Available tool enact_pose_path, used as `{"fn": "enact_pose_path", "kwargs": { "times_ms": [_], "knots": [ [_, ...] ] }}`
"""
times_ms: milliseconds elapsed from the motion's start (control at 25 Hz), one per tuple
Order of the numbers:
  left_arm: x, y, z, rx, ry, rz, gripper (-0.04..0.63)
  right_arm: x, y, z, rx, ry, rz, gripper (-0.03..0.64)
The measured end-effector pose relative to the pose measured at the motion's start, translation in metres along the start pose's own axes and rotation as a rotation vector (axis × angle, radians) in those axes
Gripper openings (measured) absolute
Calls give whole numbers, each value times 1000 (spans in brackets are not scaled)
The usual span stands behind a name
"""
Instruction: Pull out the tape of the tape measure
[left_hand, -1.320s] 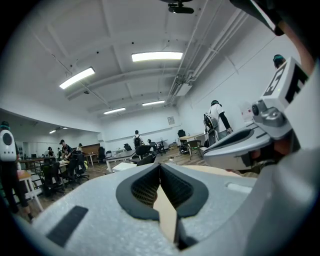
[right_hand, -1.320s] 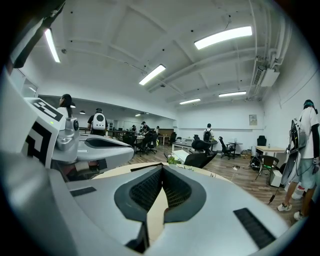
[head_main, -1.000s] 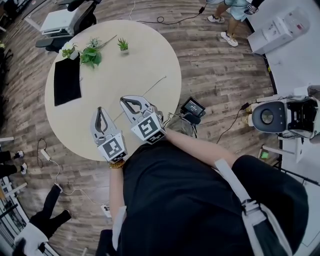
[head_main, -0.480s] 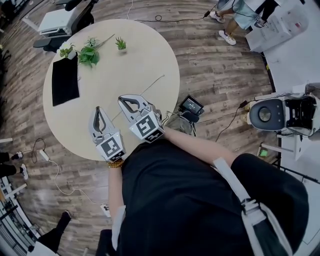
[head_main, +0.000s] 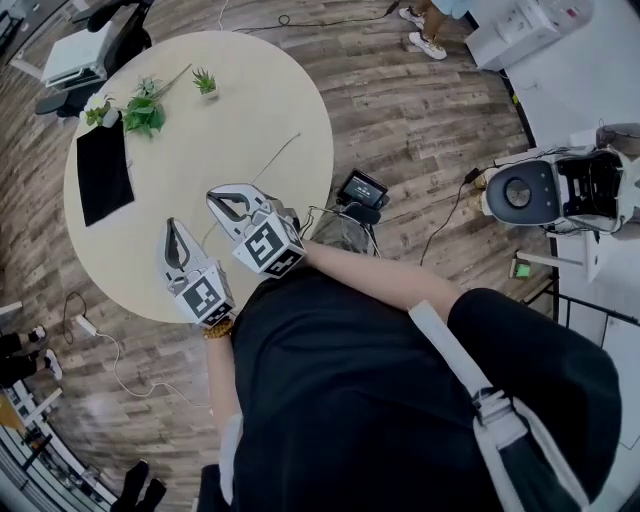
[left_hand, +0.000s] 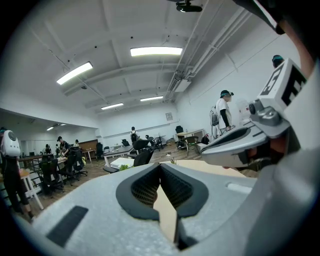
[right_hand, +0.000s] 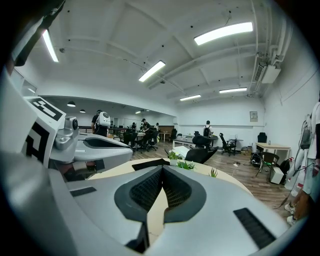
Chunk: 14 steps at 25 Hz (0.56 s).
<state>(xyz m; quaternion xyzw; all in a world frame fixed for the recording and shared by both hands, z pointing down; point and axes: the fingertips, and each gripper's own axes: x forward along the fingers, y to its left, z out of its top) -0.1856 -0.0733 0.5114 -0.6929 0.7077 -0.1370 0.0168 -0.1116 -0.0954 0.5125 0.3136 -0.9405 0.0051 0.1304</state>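
I cannot make out a tape measure in any view. A thin pale line runs across the round beige table toward my grippers; whether it is a cord or a tape I cannot tell. My left gripper hovers over the table's near edge, shut, with nothing between its pads. Just to its right, my right gripper is also shut and empty. Each gripper shows at the side of the other's view: the right one and the left one.
A black mat lies at the table's far left, beside small potted plants. A black device with cables sits on the wood floor to the table's right. An office chair stands beyond the table. People work at desks in the background.
The head view has swung, so table and grippers sit further left in the picture. Both grippers keep their place over the table's near edge and stay shut.
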Motion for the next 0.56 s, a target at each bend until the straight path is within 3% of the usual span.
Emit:
{"fn": "enact_pose_path", "kwargs": {
  "times_ms": [560],
  "knots": [
    [3, -15, -11, 24, 31, -34, 2, 0, 0, -8, 10, 0, 23, -12]
  ]
}}
